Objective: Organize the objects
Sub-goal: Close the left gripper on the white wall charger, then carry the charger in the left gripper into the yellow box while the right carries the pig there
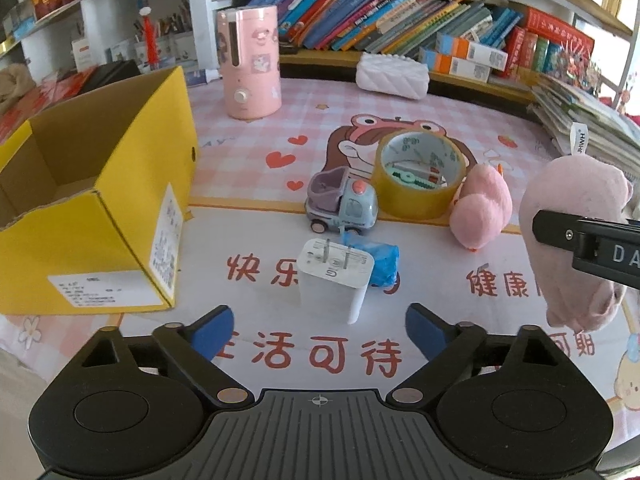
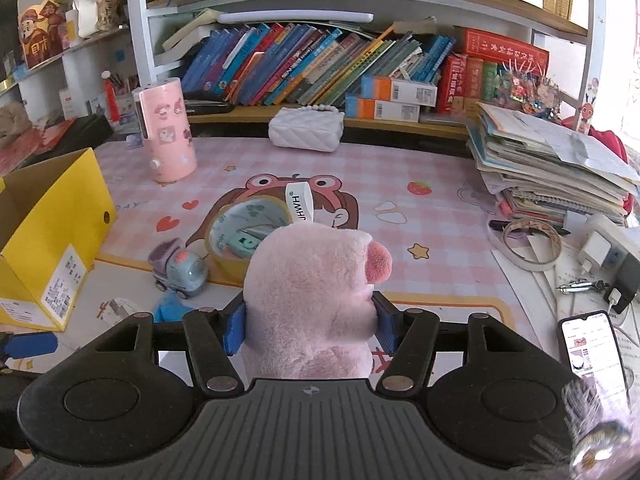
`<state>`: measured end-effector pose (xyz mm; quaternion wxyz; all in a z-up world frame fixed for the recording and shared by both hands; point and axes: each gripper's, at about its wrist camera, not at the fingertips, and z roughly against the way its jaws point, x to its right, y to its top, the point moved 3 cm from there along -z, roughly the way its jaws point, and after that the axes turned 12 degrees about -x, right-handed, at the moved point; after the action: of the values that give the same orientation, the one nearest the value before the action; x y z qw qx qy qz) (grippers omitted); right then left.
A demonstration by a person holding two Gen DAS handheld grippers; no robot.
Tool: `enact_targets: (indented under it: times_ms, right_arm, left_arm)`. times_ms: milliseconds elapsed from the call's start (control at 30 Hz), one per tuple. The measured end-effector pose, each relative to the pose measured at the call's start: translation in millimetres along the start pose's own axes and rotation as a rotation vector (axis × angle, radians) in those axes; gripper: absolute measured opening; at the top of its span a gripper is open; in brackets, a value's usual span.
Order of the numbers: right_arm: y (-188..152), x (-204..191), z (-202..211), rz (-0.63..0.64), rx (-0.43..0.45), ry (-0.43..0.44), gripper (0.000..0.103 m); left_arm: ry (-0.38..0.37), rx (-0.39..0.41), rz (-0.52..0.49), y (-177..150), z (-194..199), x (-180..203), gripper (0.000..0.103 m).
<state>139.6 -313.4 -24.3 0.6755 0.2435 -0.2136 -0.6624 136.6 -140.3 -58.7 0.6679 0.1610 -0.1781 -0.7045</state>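
Note:
My right gripper (image 2: 310, 322) is shut on a pink plush pig (image 2: 312, 292), held off the mat; the same pig (image 1: 576, 240) shows at the right edge of the left wrist view with a black finger across it. My left gripper (image 1: 320, 330) is open, its blue pads (image 1: 212, 332) just short of a white plug adapter (image 1: 334, 276) standing on the mat. Behind the adapter lie a blue wrapped item (image 1: 384, 264), a toy truck (image 1: 340, 204), a tape roll (image 1: 420, 172) and a second pink plush (image 1: 480, 212). An open yellow box (image 1: 92, 208) stands at the left.
A pink cylinder appliance (image 1: 250, 62) and a white quilted pouch (image 1: 392, 74) stand at the mat's far side before a bookshelf. At the right are a paper stack (image 2: 552, 168), a tape ring (image 2: 532, 248), chargers and a phone (image 2: 594, 344).

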Motion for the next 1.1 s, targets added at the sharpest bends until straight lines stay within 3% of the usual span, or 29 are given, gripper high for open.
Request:
enact_targets:
  times_ms: [300, 533, 667, 1100]
  right_arm:
    - [1.8, 1.8, -6.6, 0.026, -0.011, 0.017, 0.059]
    - [4.5, 7.0, -12.6, 0.034, -0.022, 0.017, 0.059]
    - [4.5, 9.7, -14.0, 0.025, -0.027, 0.018, 0.059]
    - [-0.2, -15.0, -11.4, 0.036, -0.049, 0.062, 0.059]
  left_arm:
    - [0.003, -0.001, -0.031, 18.6, -21.3, 6.4, 0.072]
    - [0.007, -0.04, -0.056, 24.4, -39.2, 13.4, 0.044]
    - [-0.012, -0.064, -0.02, 26.4, -38.1, 9.6, 0.043]
    - [-0.048, 0.042, 0.063, 11.0, 16.5, -23.4, 0.043]
